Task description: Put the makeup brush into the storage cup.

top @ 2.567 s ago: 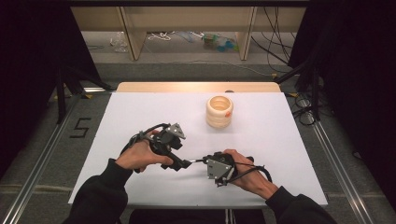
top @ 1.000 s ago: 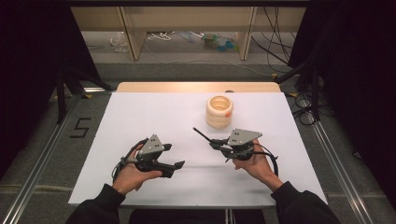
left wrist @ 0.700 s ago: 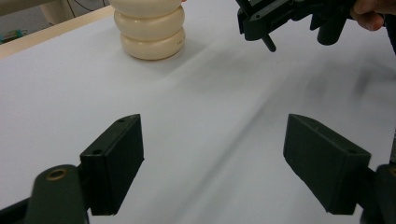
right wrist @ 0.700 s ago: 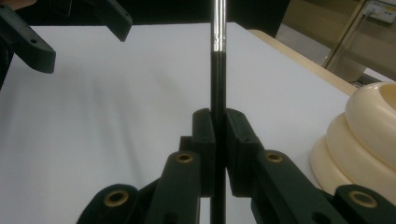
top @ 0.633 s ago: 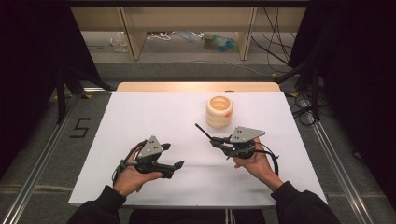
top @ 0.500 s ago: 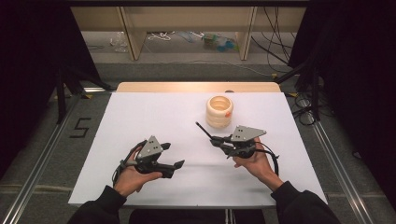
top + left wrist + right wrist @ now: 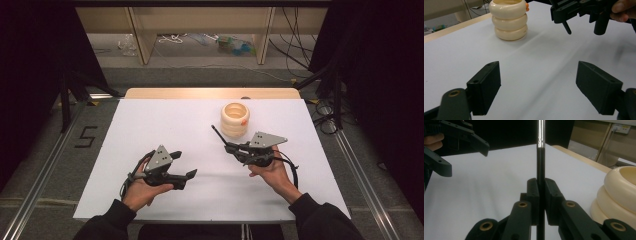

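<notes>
- Clamped between the pressed-together jaws of the right gripper [image 7: 235, 148], a thin black rod [image 7: 218, 135] is held with its long axis running along the jaws and its free tip pointing up and toward the far edge of the table [image 7: 165, 120].
- The ringed cream holder [image 7: 235, 119] stands near the far edge, just beyond and right of the rod tip, apart from it.
- The left gripper [image 7: 181, 165], jaws spread and empty, is kept near the near edge, well apart from the holder; the right hand is judged nearer.

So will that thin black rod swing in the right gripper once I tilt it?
Probably a bit: the thin black rod looks stiff but glossy, and the right gripper pinches it at one narrow spot. It looks light, so only slightly.
</notes>
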A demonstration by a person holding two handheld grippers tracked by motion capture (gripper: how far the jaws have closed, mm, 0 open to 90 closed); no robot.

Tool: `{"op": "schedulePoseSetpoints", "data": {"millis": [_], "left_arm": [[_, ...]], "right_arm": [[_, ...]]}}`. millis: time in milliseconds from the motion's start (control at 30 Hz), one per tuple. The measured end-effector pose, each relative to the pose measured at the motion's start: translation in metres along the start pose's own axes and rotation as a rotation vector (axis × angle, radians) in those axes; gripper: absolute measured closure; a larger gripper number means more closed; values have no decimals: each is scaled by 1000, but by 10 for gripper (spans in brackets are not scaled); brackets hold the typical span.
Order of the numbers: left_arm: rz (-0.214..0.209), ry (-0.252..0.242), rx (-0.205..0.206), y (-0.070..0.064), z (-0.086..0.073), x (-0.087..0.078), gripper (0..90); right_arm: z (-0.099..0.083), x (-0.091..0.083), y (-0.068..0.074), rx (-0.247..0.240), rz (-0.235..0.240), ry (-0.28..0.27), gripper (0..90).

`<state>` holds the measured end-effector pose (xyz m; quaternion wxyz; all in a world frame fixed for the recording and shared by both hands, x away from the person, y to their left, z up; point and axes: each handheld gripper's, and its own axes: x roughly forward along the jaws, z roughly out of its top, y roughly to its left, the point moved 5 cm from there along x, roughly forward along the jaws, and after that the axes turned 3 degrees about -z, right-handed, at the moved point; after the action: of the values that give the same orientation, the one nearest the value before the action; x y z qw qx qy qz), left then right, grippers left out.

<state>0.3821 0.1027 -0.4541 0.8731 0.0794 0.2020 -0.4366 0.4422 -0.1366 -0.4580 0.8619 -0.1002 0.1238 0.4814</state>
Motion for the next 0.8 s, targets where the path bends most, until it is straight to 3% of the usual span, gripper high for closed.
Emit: {"op": "schedulePoseSetpoints", "data": {"millis": [100, 300, 433, 567, 600, 667, 800], "left_arm": [[7, -9, -3, 0, 1, 0, 201], [17, -75, -69, 1, 8, 0, 196], [33, -100, -81, 2, 13, 0, 196], [39, -115, -74, 2, 16, 1, 196], [41, -115, -73, 2, 16, 2, 196], [41, -121, -78, 1, 18, 3, 196], [42, -142, -72, 0, 24, 6, 193]], "right_arm": [[0, 0, 0, 20, 5, -8, 842], [1, 3, 1, 33, 15, -31, 842], [2, 3, 2, 40, 10, -31, 842], [3, 3, 3, 57, 19, -45, 842], [3, 5, 4, 69, 5, -70, 842], [3, 4, 4, 59, 22, -44, 842], [4, 7, 9, 65, 32, -59, 842]]}}
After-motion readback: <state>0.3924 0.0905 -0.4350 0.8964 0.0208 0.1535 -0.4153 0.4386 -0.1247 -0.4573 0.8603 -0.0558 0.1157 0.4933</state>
